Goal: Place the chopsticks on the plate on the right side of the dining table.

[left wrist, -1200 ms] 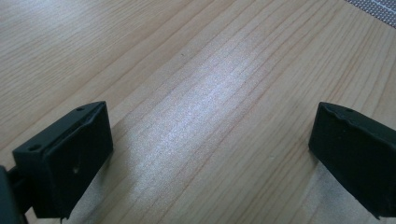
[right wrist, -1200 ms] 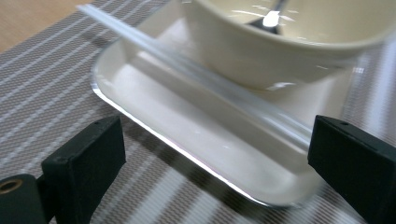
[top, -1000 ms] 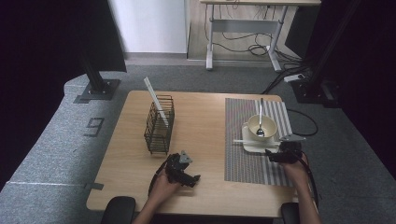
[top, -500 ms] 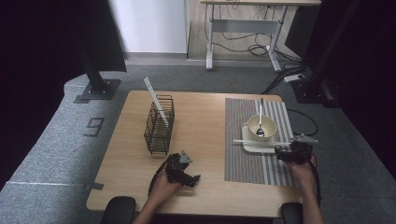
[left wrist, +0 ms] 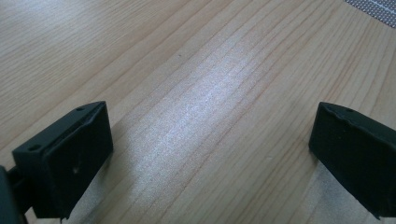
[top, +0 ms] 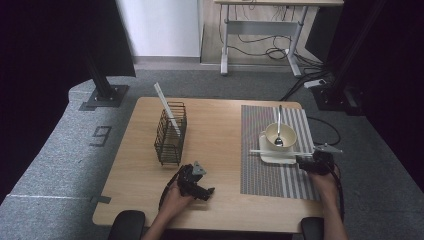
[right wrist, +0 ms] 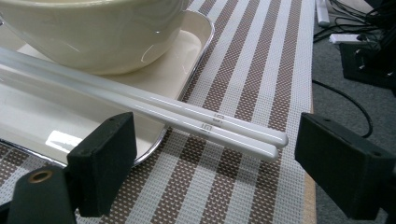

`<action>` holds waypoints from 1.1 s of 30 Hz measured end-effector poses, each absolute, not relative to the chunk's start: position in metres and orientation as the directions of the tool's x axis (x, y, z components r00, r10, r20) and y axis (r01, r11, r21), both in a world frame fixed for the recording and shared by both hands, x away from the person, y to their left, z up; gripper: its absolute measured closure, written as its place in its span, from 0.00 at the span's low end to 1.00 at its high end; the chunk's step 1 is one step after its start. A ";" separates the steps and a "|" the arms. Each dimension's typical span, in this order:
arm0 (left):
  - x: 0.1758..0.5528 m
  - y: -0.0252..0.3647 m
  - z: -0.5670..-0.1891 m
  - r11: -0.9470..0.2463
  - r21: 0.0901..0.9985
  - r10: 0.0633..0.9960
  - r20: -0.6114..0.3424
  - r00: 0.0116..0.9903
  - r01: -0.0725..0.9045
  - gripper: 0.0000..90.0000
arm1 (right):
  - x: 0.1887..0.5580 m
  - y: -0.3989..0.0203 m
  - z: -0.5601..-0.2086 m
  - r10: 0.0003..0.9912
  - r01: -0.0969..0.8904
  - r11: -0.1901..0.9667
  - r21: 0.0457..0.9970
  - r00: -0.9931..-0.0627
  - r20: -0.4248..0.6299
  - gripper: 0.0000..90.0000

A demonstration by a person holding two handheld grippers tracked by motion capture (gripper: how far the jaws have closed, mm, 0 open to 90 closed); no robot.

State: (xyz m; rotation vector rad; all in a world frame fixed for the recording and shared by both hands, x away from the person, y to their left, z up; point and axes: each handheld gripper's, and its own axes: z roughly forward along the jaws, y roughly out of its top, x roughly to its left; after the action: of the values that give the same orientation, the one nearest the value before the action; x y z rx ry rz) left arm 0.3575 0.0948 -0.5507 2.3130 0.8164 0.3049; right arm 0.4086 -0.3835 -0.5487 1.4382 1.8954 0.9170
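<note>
A wooden table (top: 220, 125) is seen from above, with the person's forearms coming in from the bottom edge.

Toward the left of the table stands a black wire basket (top: 170, 133), upright, with a long white stick (top: 167, 111) leaning out of its top toward the far left.

In front of the basket, near the table's front edge, the left gripper (top: 204, 191) rests low over bare wood, held in the person's left hand (top: 176, 201). In the left gripper view its two black jaws stand wide apart with nothing between them but wood grain.

To the right lies a brown and white striped placemat (top: 275, 170). On its far half sits a cream plate (top: 276, 156), and on the plate a cream bowl (top: 280, 135) with a metal spoon (top: 279, 127) standing in it, handle pointing away from the person.

A pair of white chopsticks (right wrist: 196, 119) lies side by side across the front of the plate, below the bowl, with the thick ends reaching past the plate's rim over the placemat.

At the far right, the right gripper (top: 300, 160) is level with those ends, held in the person's right hand (top: 324, 181). In the right gripper view its jaws are apart, having just narrowed a little, and the chopstick ends lie between them, untouched by either pad.
</note>
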 end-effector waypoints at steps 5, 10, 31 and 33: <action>0.357 0.095 -0.551 -0.589 0.654 0.628 0.001 0.778 0.475 0.00 | 0.409 -0.384 -0.549 0.966 0.567 0.174 0.805 -0.255 -0.029 0.18; 0.357 0.095 -0.551 -0.589 0.654 0.628 0.001 0.778 0.475 0.00 | 0.409 -0.383 -0.549 0.967 0.567 0.173 0.805 -0.254 -0.029 0.19; 0.357 0.095 -0.551 -0.589 0.654 0.628 0.001 0.778 0.475 0.00 | 0.407 -0.382 -0.548 0.965 0.555 0.198 0.808 -0.256 -0.060 0.18; 0.357 0.095 -0.551 -0.589 0.654 0.628 0.001 0.778 0.475 0.00 | 0.406 -0.382 -0.547 0.964 0.551 0.207 0.809 -0.256 -0.072 0.17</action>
State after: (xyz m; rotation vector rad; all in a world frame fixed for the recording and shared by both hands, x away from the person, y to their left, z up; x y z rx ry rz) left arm 0.3575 0.0948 -0.5507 2.3124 0.8170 0.3049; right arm 0.4058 -0.3825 -0.5467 1.4036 1.8963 0.9042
